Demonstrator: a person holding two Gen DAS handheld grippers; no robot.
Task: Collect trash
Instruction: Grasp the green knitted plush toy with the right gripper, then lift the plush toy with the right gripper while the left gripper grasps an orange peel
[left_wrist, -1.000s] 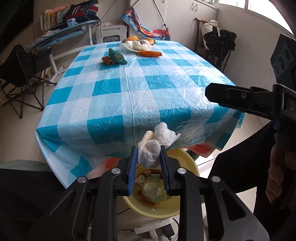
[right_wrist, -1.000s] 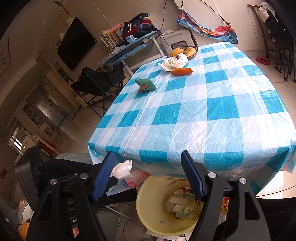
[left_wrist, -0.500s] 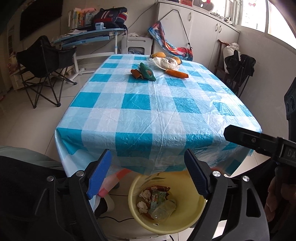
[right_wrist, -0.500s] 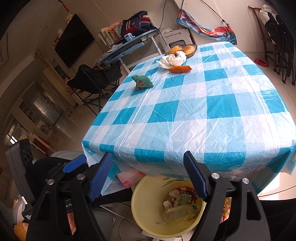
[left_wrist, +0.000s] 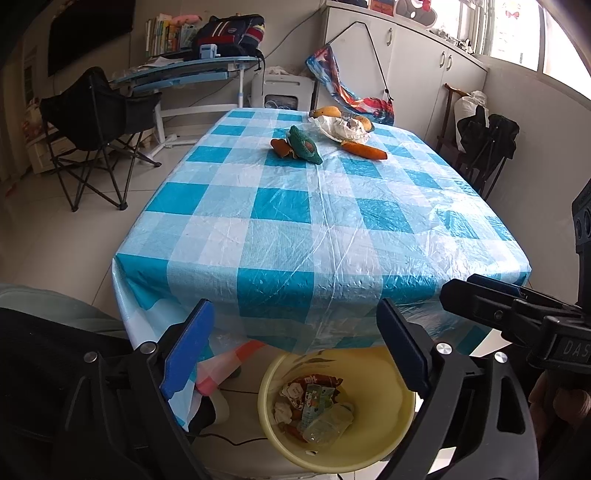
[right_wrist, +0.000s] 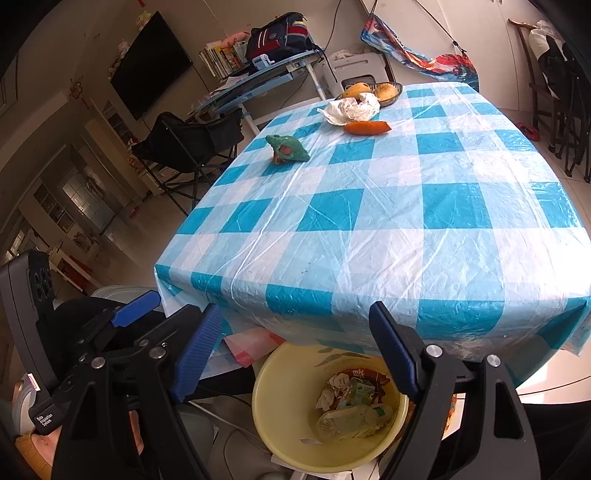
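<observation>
My left gripper (left_wrist: 293, 350) has just been opening; its jaws now stand wide apart with nothing between them, poised over the yellow bin (left_wrist: 373, 446) on the floor at the near edge of the counter (left_wrist: 314, 236). My right gripper (right_wrist: 295, 347) has also just been spreading a little and is released and empty, above the same bin. A small white paper wad (left_wrist: 282, 410) lies in the bin among wrappers and a crushed clear bottle (right_wrist: 351, 421).

What looks like the next piece of trash is the crumpled white paper (right_wrist: 352, 109) at the far end of the counter, touching the fruit basket (right_wrist: 388, 90) and just beside the carrot (right_wrist: 367, 127). I judge it light, soft and springy: it should squash easily and will not slip, but a loose flap could tear or unfold if I pinch only an edge. I would close on the thickest bunched part in the middle, coming from the side away from the basket so the fruit is not nudged. The green toy (left_wrist: 304, 146), well apart from the paper, looks like no trash to me.
</observation>
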